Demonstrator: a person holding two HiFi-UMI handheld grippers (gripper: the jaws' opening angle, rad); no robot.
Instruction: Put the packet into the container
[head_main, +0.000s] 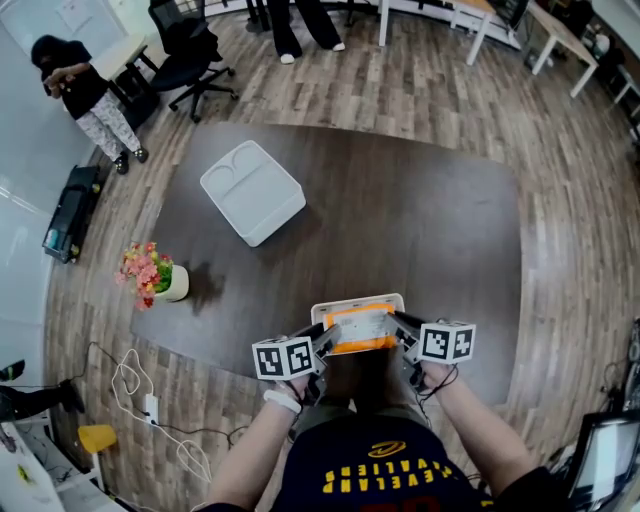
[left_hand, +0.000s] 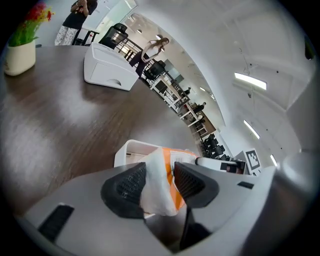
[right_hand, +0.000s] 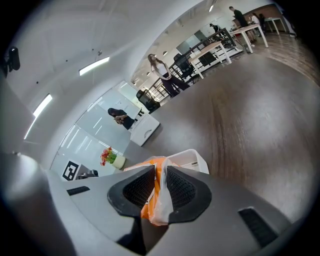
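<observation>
the surface (head_main: 420, 230) is a dark, wood-grained top with rounded corners. only the head view takes in its whole outline; each gripper view shows just the stretch ahead of its own jaws.

well ahead of both tools and off to the left lies a white box (head_main: 252, 192), square with rounded corners and shallow moulded hollows in its top. the left gripper view adds its plain side wall, which the head view does not give.

the container (head_main: 357, 302) is a smaller white tray, open-topped, smooth and thin-rimmed, standing on the surface just ahead of the jaws and between the two tools. from the head only its far rim shows past the packet; the left gripper view shows a side wall and part of the inside.

the packet (head_main: 360, 328) is soft, crinkled film, orange with a white panel, held out flat over the container. whether it touches the container's floor no view settles.

the left hand-held gripper (head_main: 322, 340) is clamped on the packet's left end: its ribbed black pads (left_hand: 131, 186) squeeze a bunched white-and-orange edge. the right hand-held gripper (head_main: 402, 330) is clamped on the other end, pads nearly together on thin orange film.

far left of the left tool stands a small cream flower pot (head_main: 172, 285) with pink and red blooms.
</observation>
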